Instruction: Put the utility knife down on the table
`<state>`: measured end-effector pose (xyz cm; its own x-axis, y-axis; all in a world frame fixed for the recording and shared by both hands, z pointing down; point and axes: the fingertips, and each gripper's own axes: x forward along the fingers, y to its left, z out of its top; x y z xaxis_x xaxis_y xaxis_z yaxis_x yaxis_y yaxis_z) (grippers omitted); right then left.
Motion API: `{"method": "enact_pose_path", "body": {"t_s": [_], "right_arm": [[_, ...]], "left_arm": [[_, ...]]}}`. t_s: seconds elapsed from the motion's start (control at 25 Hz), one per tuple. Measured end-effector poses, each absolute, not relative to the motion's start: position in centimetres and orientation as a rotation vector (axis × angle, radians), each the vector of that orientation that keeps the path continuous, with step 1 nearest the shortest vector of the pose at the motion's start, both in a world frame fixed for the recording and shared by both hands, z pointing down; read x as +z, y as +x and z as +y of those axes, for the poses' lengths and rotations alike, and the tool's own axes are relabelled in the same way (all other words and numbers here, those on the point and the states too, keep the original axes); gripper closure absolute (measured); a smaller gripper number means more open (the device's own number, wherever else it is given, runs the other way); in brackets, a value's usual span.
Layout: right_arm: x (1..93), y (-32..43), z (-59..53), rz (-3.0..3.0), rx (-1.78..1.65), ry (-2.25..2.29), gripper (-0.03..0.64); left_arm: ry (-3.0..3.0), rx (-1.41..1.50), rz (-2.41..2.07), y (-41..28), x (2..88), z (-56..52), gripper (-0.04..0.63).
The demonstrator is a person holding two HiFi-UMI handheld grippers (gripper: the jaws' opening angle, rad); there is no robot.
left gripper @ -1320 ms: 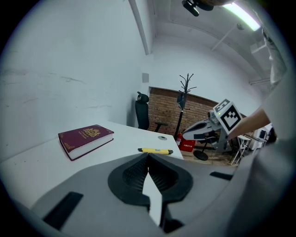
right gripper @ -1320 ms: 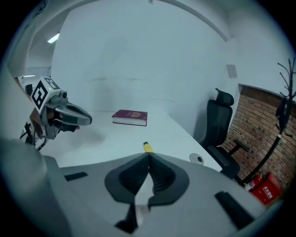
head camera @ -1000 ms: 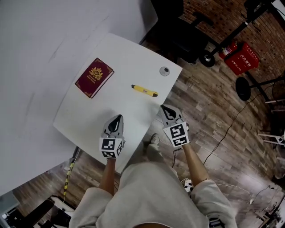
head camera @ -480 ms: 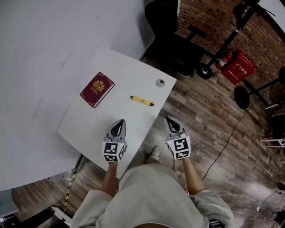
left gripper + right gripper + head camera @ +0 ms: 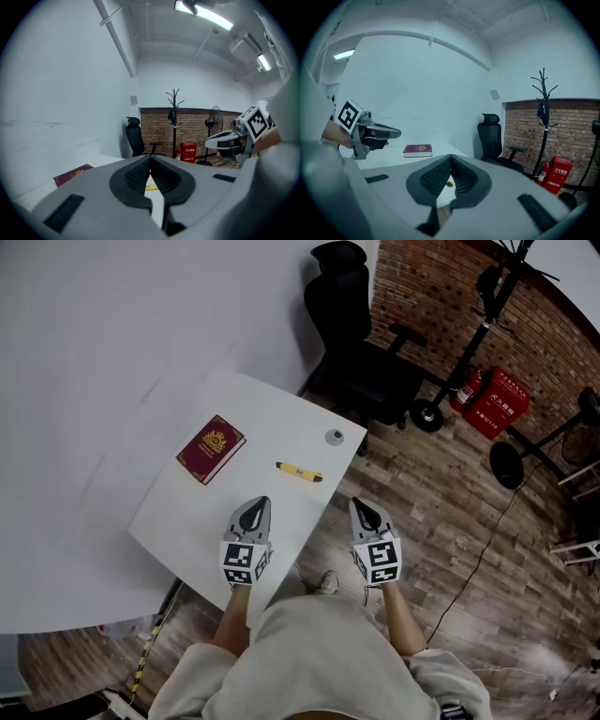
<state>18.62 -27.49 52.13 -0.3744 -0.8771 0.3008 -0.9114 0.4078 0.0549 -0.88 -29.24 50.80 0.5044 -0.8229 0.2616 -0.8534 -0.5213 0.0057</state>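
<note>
A yellow utility knife (image 5: 300,471) lies flat on the white table (image 5: 234,512), toward its right edge. In the head view my left gripper (image 5: 257,506) hovers over the table's near edge, short of the knife, its jaws shut with nothing between them. My right gripper (image 5: 364,507) hangs over the wooden floor just off the table's right side, also shut and empty. A sliver of the knife (image 5: 151,187) shows past the closed jaws in the left gripper view, and a small piece of the knife (image 5: 450,182) in the right gripper view.
A dark red passport-like booklet (image 5: 211,448) lies on the table's left part, and a small round grey disc (image 5: 335,437) sits near the far right corner. A black office chair (image 5: 361,352) stands behind the table; a red fire-extinguisher box (image 5: 497,397) and stands sit at the right.
Both grippers have risen and drawn back from the table toward the person. The knife stays where it lay. The head view now takes in more of the room.
</note>
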Motion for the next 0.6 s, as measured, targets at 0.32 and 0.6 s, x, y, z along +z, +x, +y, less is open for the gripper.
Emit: {"method": "enact_pose_path", "body": {"t_s": [0.32,0.6], "right_arm": [[50.6,19.4,-27.0,-2.392,0.140,1.603,0.618],[50.2,19.7,-26.7,-2.392,0.135,1.613,0.618]], "left_arm": [[2.637,0.302,-1.483,-0.3,49.0,-29.2,0.589],[2.640,0.289,-1.494,-0.2,48.5,-28.7,0.589]]}}
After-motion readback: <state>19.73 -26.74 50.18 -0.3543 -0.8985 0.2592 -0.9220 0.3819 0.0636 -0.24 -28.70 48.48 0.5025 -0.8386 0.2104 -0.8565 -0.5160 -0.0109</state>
